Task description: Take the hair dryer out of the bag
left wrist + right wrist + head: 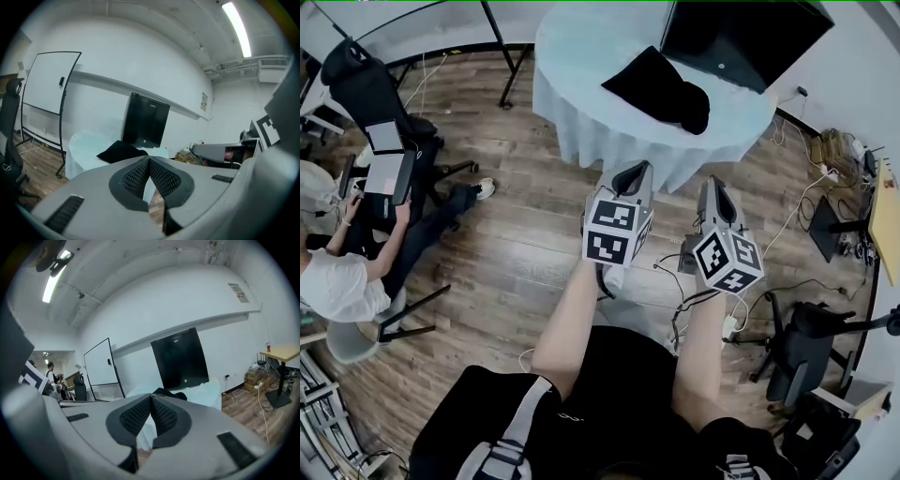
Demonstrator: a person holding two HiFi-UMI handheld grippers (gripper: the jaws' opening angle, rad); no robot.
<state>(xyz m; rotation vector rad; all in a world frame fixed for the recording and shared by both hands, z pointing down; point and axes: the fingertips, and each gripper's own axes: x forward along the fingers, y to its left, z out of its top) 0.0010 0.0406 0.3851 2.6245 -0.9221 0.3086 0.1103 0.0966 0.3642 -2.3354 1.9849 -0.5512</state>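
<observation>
No hair dryer shows in any view. By my judgement it sits inside the soft black fabric bag [661, 89], which lies slumped and closed on the round tabletop draped in pale blue cloth [581, 56]. That would explain why only the bag can be seen.

The bag lies ahead of both sets of fingers and well apart from them, with bare wooden floor [525, 234] below the gap. The right gripper view has it almost straight beyond the tips. The left gripper view has it a little to the left of them.

The left gripper [630, 178] has its fingers [136, 178] pressed together on nothing. The right gripper [717, 192] is the same, its fingers [164, 416] touching with only air between. Both are held out side by side towards the tabletop, seemingly for an approach, so no grasp has begun.

A tall black panel [741, 33] leans behind the bag.
</observation>
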